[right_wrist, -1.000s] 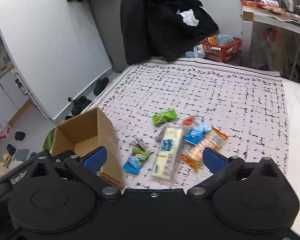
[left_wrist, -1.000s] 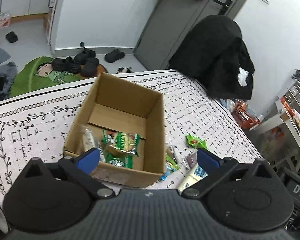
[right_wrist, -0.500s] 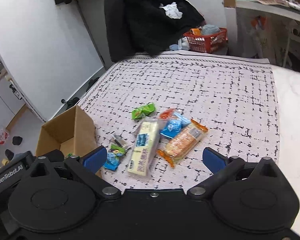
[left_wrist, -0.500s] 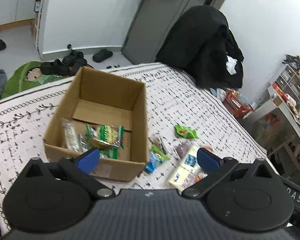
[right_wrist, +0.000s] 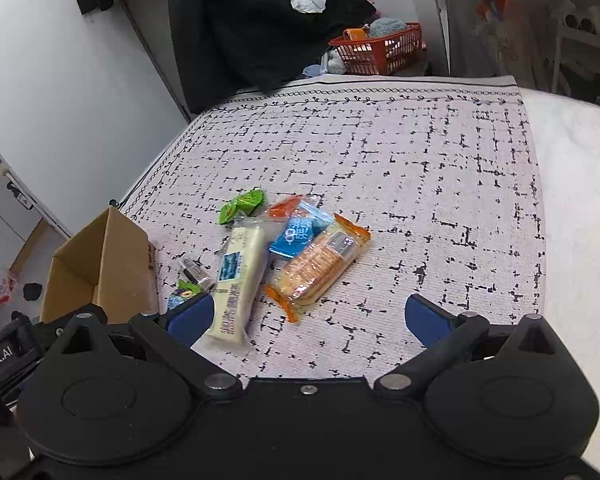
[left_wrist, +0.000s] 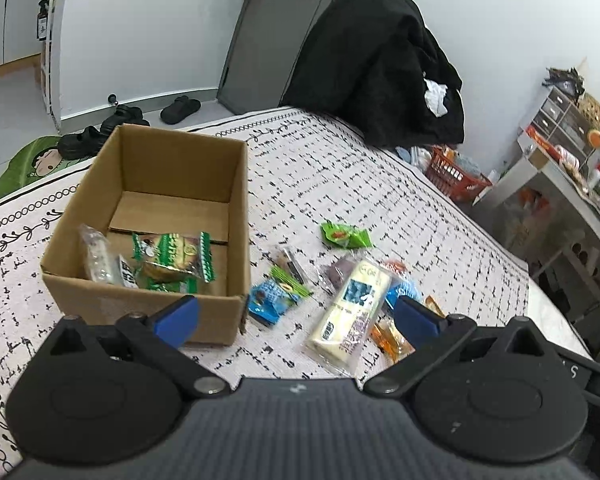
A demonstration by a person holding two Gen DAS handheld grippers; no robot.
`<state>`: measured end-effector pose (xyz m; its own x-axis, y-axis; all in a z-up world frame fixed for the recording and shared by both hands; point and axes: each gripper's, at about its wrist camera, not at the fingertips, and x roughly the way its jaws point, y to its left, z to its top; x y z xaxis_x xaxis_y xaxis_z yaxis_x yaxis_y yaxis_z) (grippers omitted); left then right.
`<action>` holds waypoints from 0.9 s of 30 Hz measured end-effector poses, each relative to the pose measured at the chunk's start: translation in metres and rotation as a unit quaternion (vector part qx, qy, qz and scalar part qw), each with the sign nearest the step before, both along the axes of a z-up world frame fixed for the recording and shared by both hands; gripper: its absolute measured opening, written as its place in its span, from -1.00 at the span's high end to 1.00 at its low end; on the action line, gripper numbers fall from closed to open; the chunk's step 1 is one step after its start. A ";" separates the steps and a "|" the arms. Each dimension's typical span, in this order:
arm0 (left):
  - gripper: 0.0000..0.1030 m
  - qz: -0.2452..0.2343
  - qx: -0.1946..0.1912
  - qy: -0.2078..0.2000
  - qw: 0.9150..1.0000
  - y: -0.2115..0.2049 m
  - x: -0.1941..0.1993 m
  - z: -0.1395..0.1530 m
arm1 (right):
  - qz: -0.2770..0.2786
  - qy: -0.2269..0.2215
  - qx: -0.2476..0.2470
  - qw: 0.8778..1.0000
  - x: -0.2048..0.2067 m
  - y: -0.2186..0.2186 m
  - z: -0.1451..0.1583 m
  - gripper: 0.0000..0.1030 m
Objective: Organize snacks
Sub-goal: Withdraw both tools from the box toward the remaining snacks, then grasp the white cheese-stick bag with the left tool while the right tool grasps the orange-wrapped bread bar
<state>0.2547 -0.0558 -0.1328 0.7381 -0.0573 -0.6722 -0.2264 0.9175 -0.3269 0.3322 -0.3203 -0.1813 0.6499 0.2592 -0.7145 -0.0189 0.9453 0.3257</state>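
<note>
An open cardboard box [left_wrist: 236, 184] sits on the patterned cloth and holds a green snack pack [left_wrist: 172, 254] and a clear pack [left_wrist: 96, 256]. Right of the box lie loose snacks: a long cream pack [left_wrist: 350, 312], a small green pack [left_wrist: 344, 236], a blue-green pack [left_wrist: 274, 296]. In the right wrist view the cream pack [right_wrist: 240, 276], an orange cracker pack [right_wrist: 320, 264], a blue pack [right_wrist: 300, 232] and the box [right_wrist: 108, 260] show. My left gripper [left_wrist: 296, 318] is open and empty, above the snacks beside the box. My right gripper [right_wrist: 308, 318] is open and empty, just before the cracker pack.
A chair draped with black clothes [left_wrist: 376, 68] stands past the table's far edge. A red basket [right_wrist: 384, 50] sits on the floor beside it. Shelves [left_wrist: 560, 136] stand at the right. Shoes [left_wrist: 120, 120] lie on the floor at the left. The cloth [right_wrist: 440, 184] spreads to the right.
Both grippers have swung to the right: the box has slid left in both views and the loose snacks have come toward the middle. Both jaws stay open.
</note>
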 end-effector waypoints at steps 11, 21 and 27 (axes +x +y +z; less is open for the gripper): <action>-0.99 -0.021 0.027 0.011 0.999 -0.033 0.011 -0.016 | -0.019 0.026 0.061 0.998 0.018 -0.022 -0.027 -0.70; -0.89 -0.048 0.059 0.034 0.997 -0.059 0.031 -0.038 | -0.026 0.044 0.102 0.993 0.033 -0.035 -0.050 -0.48; -0.73 -0.043 0.061 0.065 0.995 -0.061 0.052 -0.051 | -0.032 0.053 0.121 0.991 0.047 -0.040 -0.062 -0.40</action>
